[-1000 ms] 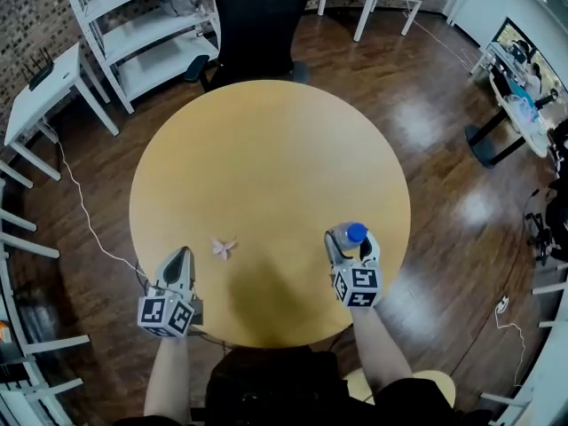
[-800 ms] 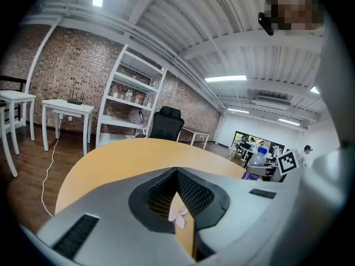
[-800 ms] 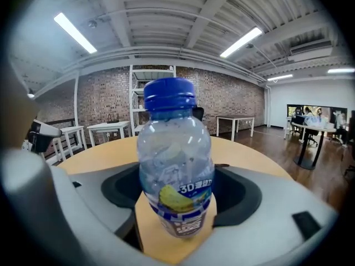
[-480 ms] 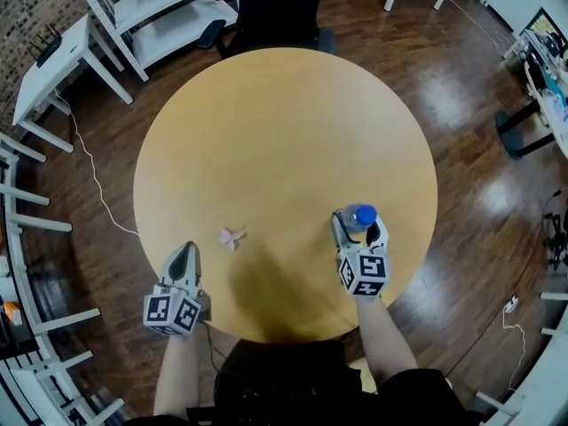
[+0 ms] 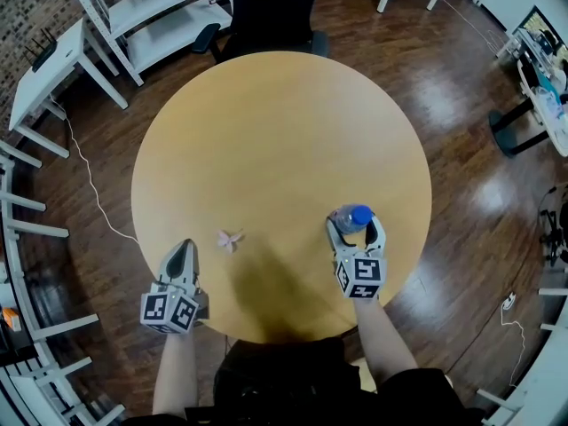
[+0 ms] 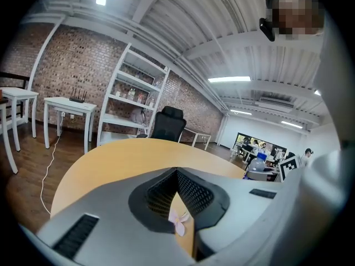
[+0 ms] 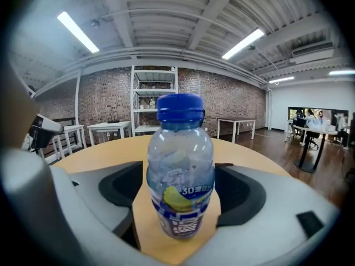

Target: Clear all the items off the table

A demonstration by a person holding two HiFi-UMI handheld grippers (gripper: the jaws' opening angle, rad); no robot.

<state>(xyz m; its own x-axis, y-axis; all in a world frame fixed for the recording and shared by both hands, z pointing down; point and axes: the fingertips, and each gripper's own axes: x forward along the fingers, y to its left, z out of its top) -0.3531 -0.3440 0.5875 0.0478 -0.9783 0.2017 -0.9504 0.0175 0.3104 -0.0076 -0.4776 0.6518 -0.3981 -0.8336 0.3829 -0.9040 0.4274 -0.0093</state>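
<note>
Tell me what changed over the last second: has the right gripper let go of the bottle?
The right gripper has just been opening its jaws. The bottle stands on the table between them, apparently released. The left gripper, jaws together, and the small pink scrap stayed where they were.

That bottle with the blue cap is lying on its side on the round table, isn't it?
Not quite. The bottle stands upright on the round table, with its blue cap on top. The right gripper view shows this plainly.
</note>
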